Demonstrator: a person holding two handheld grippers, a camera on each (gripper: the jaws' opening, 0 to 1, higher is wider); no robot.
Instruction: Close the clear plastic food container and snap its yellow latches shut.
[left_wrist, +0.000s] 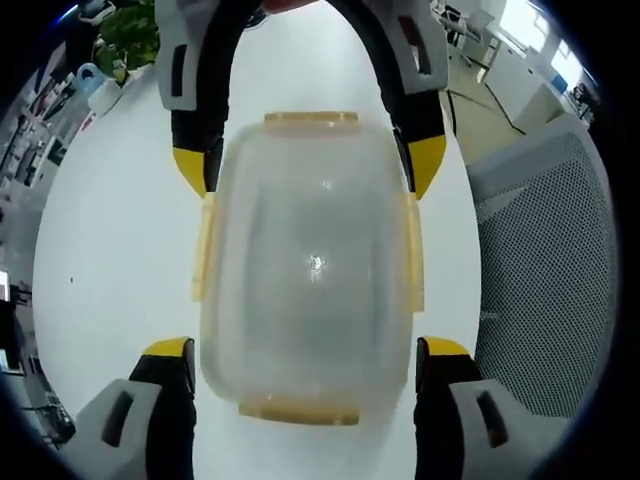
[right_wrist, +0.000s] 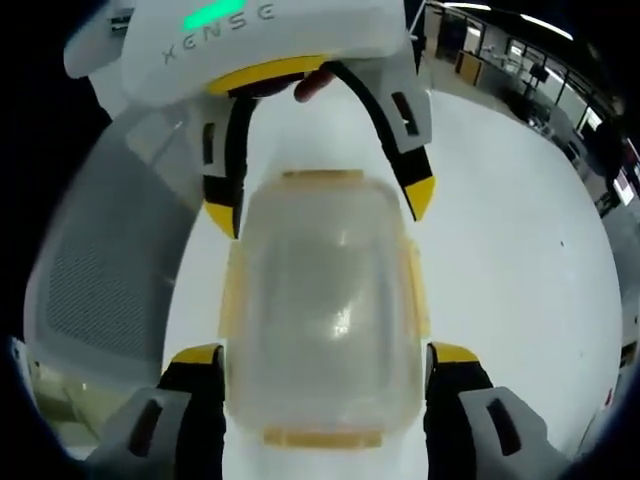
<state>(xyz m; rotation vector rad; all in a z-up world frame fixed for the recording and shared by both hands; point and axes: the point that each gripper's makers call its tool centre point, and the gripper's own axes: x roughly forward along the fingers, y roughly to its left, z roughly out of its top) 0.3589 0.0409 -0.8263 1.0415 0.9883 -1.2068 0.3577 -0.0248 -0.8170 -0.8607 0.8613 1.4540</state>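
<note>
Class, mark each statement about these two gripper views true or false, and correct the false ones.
1. The lid sits on the clear container. True.
2. The container rests on a dark wooden table. False: the table is white.
3. The left gripper has its jaws spread on either side of the container. True.
4. The container's latches are blue. False: each latch is yellow.
5. The right gripper is clamped shut on a spoon. False: it is open, jaws flanking the container.
</note>
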